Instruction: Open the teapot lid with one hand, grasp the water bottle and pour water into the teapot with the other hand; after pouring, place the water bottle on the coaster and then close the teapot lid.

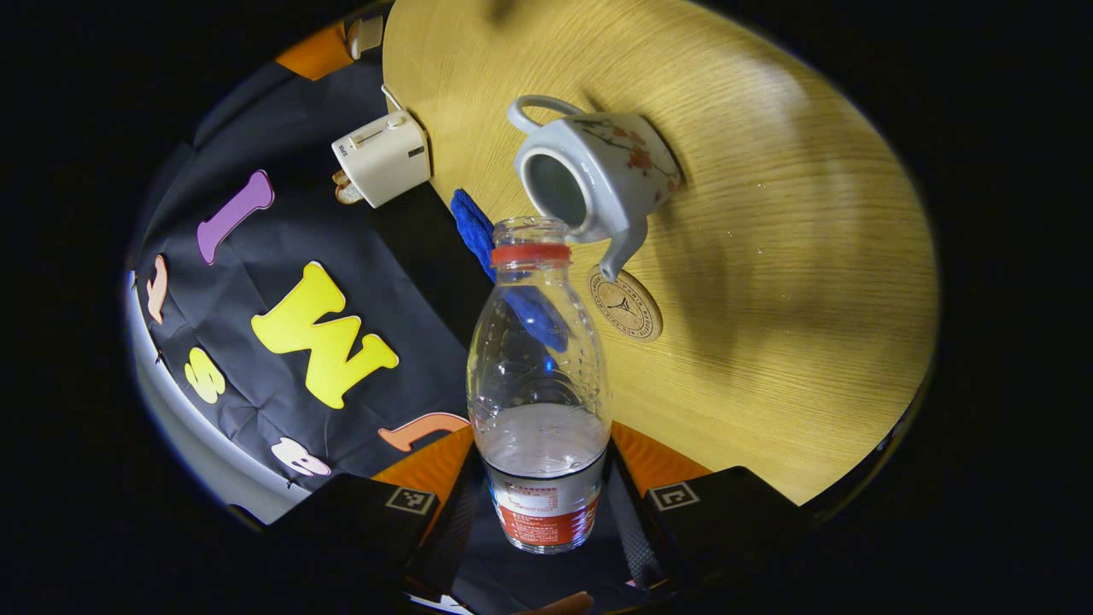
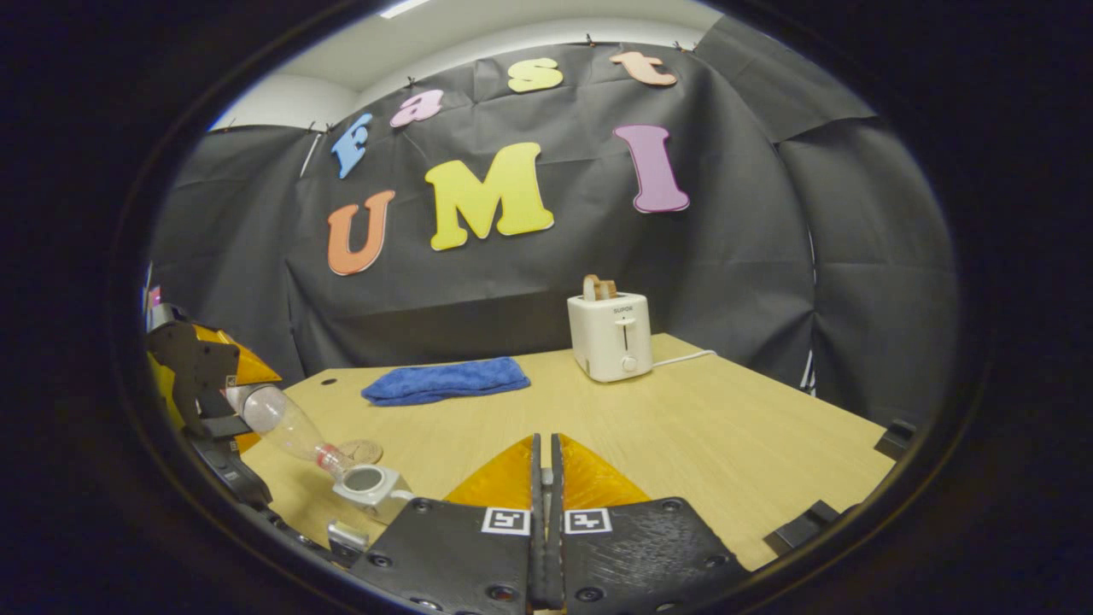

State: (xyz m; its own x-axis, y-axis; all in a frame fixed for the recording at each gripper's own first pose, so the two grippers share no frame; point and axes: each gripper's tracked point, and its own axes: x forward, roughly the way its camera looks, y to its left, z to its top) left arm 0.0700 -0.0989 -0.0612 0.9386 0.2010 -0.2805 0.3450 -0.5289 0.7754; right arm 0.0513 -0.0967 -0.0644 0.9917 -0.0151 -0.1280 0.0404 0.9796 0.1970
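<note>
I can't find the teapot's lid anywhere. My right gripper (image 2: 544, 478) has its two fingers pressed flat together, and I can't tell if something thin is pinched between them, as the tips are cut off from my sight.

In the left gripper view, my left gripper (image 1: 544, 504) is part way open with the water bottle (image 1: 540, 384) between its fingers. The fingers sit against the bottle's lower sides, right at the label, so it has a firm hold. The bottle's bottom end is hidden low down between the fingers. There is some water inside, and the bottle has no cap, just a red ring at the neck.

The bottle's mouth is right at the open top of the teapot (image 1: 593, 171), which stands on the table (image 1: 768, 299). In the right gripper view I see the bottle tipped down toward the teapot, held by the left gripper at the far left.

The round coaster (image 1: 628, 306) lies just beside the teapot's spout. It has a ring of tiny writing, too small for me to read. The bottle's label is too small too.

A blue cloth (image 2: 446, 380) and a white toaster (image 2: 610, 336) are farther back.
</note>
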